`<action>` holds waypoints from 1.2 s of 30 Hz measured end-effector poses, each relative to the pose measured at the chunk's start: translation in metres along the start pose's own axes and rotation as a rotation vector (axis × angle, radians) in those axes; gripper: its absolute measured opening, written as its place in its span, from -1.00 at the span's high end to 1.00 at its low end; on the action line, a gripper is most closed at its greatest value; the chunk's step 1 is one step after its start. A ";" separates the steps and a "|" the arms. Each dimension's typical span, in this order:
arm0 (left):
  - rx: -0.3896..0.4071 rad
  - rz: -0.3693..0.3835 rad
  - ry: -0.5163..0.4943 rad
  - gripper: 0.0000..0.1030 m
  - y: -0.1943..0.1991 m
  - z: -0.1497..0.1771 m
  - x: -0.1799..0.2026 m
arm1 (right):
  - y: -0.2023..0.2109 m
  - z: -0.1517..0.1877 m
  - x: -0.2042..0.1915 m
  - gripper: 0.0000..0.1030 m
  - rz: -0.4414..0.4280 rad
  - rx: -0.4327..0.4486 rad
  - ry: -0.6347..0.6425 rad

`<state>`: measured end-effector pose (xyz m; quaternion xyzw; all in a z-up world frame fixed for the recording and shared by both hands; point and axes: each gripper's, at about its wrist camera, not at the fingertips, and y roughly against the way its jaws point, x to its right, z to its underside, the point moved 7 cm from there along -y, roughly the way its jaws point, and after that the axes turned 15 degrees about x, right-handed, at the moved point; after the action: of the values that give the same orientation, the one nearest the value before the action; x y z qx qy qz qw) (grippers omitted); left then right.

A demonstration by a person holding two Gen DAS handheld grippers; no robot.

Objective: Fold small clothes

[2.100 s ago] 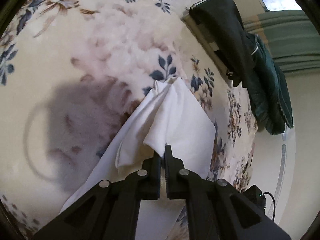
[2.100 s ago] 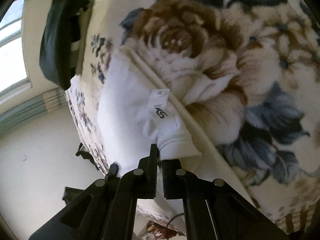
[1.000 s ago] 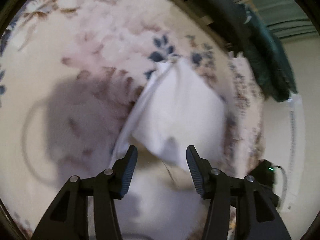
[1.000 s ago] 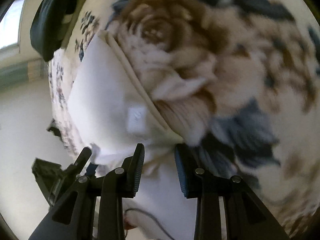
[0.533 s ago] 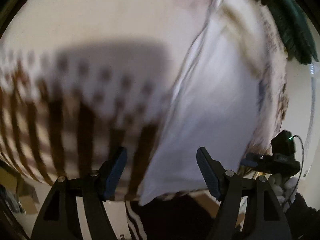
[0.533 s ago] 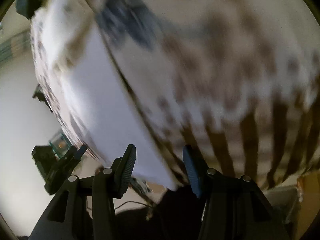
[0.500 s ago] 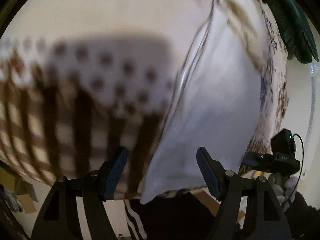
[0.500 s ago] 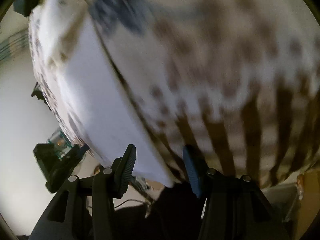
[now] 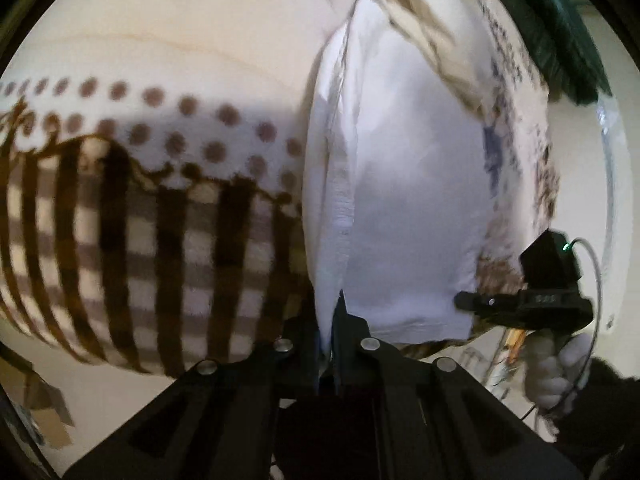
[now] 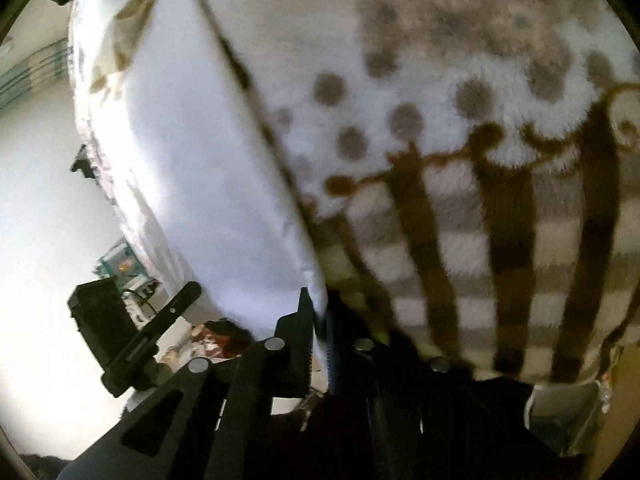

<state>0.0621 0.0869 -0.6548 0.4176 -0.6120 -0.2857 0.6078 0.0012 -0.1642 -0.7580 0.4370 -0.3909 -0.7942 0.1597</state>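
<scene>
Patterned blanket [image 9: 120,208] under white garment [image 9: 400,208] (folded lengthwise, smooth), both grippers pinching hem.

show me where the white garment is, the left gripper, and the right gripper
white garment [image 9: 412,200], left wrist view, on its flat middle panel.
left gripper [image 9: 329,322], left wrist view, between fingertips shut on the hem.
right gripper [image 10: 318,312], right wrist view, between fingertips shut on the garment's corner.

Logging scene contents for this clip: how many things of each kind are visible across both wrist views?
White garment: 1
Patterned blanket: 1
Dark green clothing: 1
Grippers: 2, left gripper and right gripper, each closed on the garment's near edge
Total: 5
</scene>
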 end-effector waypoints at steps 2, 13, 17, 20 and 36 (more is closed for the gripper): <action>0.018 0.041 0.044 0.95 0.011 -0.005 0.006 | 0.008 0.000 -0.005 0.92 -0.035 0.009 -0.012; 0.240 0.267 0.148 0.95 0.057 -0.117 0.063 | 0.080 -0.063 -0.085 0.92 -0.261 0.183 -0.038; 0.341 0.298 0.111 0.95 0.047 -0.195 0.081 | 0.103 -0.126 -0.125 0.92 -0.311 0.300 -0.015; 0.380 0.303 0.084 0.93 0.030 -0.249 0.095 | 0.110 -0.185 -0.145 0.92 -0.335 0.363 -0.039; 0.375 0.191 0.167 -0.28 -0.008 -0.332 0.043 | 0.126 -0.286 -0.169 -0.03 -0.250 0.489 -0.025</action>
<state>0.3934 0.0980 -0.6075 0.4856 -0.6387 -0.0725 0.5925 0.3206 -0.2821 -0.6554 0.4975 -0.5159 -0.6952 -0.0547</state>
